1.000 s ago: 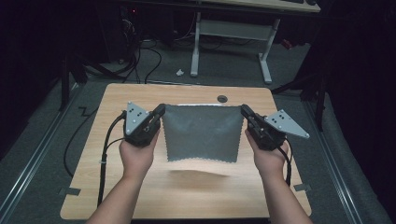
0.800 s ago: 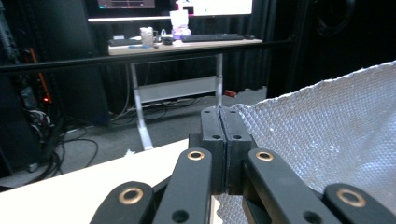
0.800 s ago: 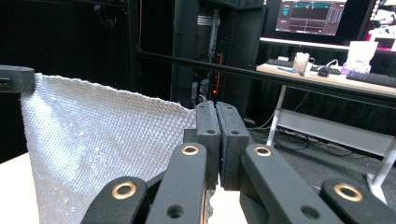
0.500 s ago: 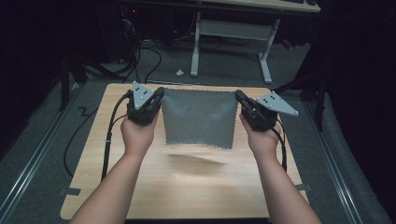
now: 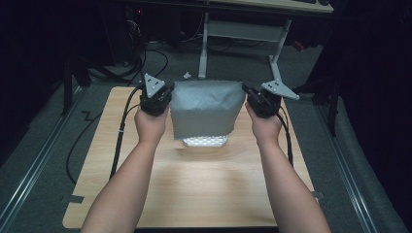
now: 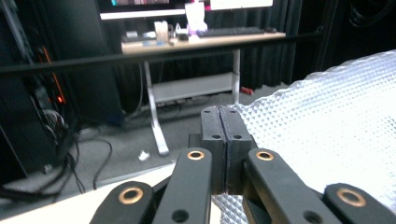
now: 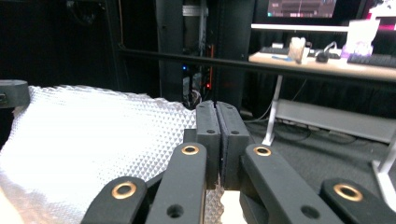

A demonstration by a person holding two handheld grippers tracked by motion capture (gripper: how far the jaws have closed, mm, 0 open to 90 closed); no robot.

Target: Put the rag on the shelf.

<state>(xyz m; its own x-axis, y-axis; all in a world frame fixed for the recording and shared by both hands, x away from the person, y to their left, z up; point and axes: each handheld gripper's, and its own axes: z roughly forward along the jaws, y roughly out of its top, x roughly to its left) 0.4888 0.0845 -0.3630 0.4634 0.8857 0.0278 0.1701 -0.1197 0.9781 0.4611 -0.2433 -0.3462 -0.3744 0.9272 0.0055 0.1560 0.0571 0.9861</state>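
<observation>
A silver, dimpled bubble-wrap sheet hangs in the air above the far half of the wooden table, stretched between my two grippers. My left gripper is shut on its upper left corner, my right gripper on its upper right corner. The sheet's lower edge curls under, just above the table top. In the left gripper view the jaws are pressed together on the sheet, which spreads to the right. In the right gripper view the shut gripper pinches the sheet, which spreads to the left.
A white-legged desk stands on the grey floor beyond the table, with monitors and a keyboard on it. Black cables trail off the table's left side. A dark rail crosses behind.
Both grippers have carried the sheet away from me, toward the table's far edge, and lifted it higher. The sheet now hangs off the table instead of lying near its middle.
</observation>
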